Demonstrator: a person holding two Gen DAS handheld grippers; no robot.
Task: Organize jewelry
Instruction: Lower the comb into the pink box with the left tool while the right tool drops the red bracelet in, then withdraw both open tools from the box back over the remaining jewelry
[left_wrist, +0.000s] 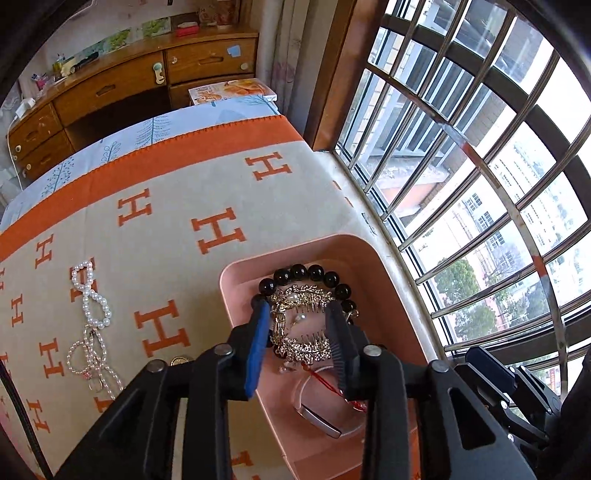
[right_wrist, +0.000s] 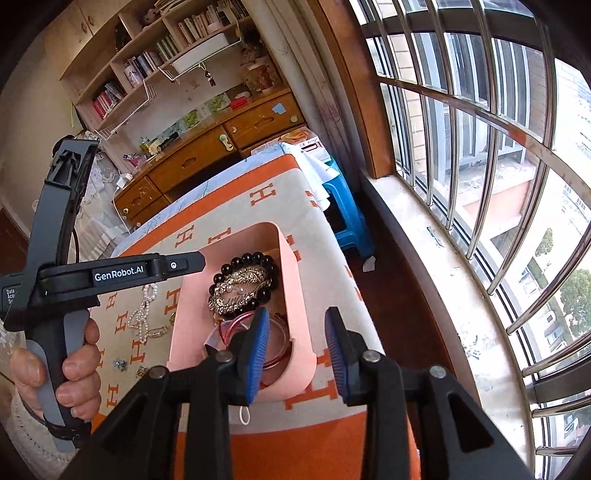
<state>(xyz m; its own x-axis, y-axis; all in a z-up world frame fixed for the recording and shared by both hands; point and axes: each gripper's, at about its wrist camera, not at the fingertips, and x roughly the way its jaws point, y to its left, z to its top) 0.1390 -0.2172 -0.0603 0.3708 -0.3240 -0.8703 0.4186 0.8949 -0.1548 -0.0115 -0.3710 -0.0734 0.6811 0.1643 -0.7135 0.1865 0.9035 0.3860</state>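
Jewelry is going into the pink box (left_wrist: 236, 280), which sits on the orange and cream blanket (left_wrist: 207, 192) near the edge by the window. Inside it lie a black bead bracelet (left_wrist: 314, 275), gold hair combs (left_wrist: 301, 325) and a clear bangle (left_wrist: 321, 417). The left gripper (left_wrist: 299, 332) hangs right over the combs with its fingers partly apart and nothing pinched, so I think a piece has just been put in. The right gripper (right_wrist: 295, 336) waits above the near rim of the box, fingers also partly apart and holding nothing. Pearl strings (left_wrist: 92, 325) and small shiny pieces (right_wrist: 120, 363) lie on the blanket beside the box. The next move is probably to go there, drop low and pinch one thin strand gently.
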